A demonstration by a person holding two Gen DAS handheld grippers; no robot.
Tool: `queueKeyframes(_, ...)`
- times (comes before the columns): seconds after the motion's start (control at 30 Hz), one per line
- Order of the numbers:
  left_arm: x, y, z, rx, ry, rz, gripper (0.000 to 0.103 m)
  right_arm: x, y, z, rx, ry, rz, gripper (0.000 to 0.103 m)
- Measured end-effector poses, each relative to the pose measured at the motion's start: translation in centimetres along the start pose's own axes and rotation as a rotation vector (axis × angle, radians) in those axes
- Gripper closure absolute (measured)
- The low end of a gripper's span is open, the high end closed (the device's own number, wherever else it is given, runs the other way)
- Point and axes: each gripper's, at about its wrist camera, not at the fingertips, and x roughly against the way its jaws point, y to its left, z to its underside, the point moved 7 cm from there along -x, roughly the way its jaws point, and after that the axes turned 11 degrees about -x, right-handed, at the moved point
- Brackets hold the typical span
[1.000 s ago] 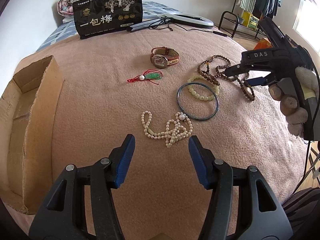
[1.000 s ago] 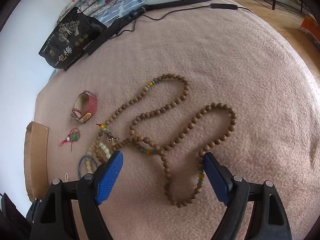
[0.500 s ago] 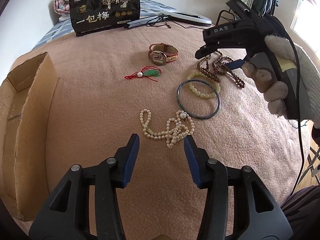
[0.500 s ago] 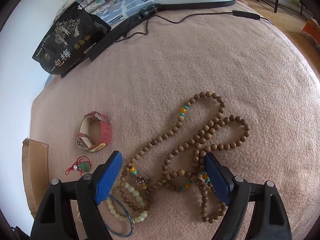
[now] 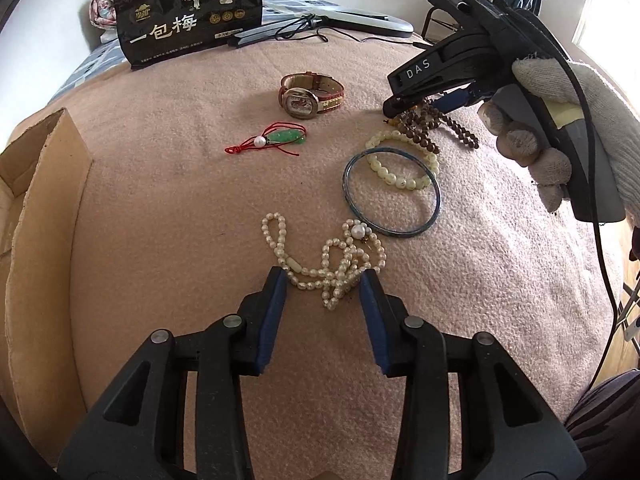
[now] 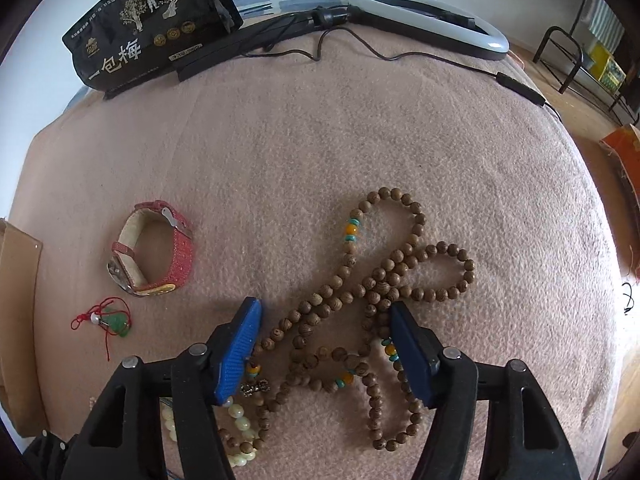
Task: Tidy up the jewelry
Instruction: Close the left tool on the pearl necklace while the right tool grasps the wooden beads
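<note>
Jewelry lies on a pink blanket (image 5: 160, 208). My left gripper (image 5: 323, 280) is open, its blue pads on either side of the near end of a white pearl necklace (image 5: 332, 258). My right gripper (image 6: 324, 312) is open and straddles a bunched brown wooden bead necklace (image 6: 384, 280); it also shows in the left wrist view (image 5: 424, 108), low over those beads (image 5: 424, 132). A pale bead bracelet (image 5: 400, 168) lies partly inside a blue bangle (image 5: 390, 192). A red-strap watch (image 5: 312, 94) and a green pendant on red cord (image 5: 280, 138) lie further back.
A cardboard box (image 5: 36, 216) stands open at the left edge. A black snack bag (image 5: 188, 28), a ring light (image 6: 432, 16) and its cable (image 6: 440, 64) lie at the far side. The blanket drops off to wooden floor on the right.
My left gripper moved forward to the pearl necklace and narrowed its opening. My right gripper came down over the wooden beads, which have bunched closer together.
</note>
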Motion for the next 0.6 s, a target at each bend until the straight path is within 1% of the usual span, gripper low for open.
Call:
queueKeyframes(0.07, -0.1, -0.3, 0.0, 0.001, -0.003, 0.018, 0.077, 0.1, -0.3, -0.1, 0.011, 0.001, 0.003, 0.049)
queueKeyframes(0.1, -0.2, -0.4, -0.1, 0.006, -0.004, 0.029, 0.080, 0.2, -0.5, -0.1, 0.016, 0.000, 0.007, 0.051)
queueKeyframes(0.17, -0.3, -0.6, 0.0, 0.016, -0.007, 0.041, 0.088, 0.5, -1.2, 0.2, 0.034, -0.002, 0.015, 0.059)
queueKeyframes(0.2, -0.3, -0.6, 0.0, 0.023, -0.009, 0.047, 0.090, 0.6, -1.3, 0.2, 0.043, -0.004, 0.019, 0.061)
queueKeyframes(0.27, -0.3, -0.6, -0.1, 0.034, -0.014, 0.054, 0.093, 0.5, -1.4, 0.0, 0.057, -0.008, 0.023, 0.069)
queueKeyframes(0.3, -0.3, -0.6, -0.1, 0.040, -0.016, 0.057, 0.093, 0.6, -1.5, 0.0, 0.060, -0.010, 0.027, 0.071)
queueKeyframes(0.37, -0.1, -0.5, -0.1, 0.046, -0.021, 0.056, 0.095, 0.7, -1.7, 0.0, 0.062, -0.012, 0.027, 0.081)
queueKeyframes(0.47, 0.2, -0.6, -0.1, 0.047, -0.030, 0.042, 0.096, 0.9, -1.9, 0.1, 0.056, -0.017, 0.017, 0.086)
queueKeyframes(0.6, 1.1, -0.6, -0.3, 0.052, -0.050, 0.033, 0.097, 1.4, -2.2, 0.6, 0.050, -0.025, -0.001, 0.087)
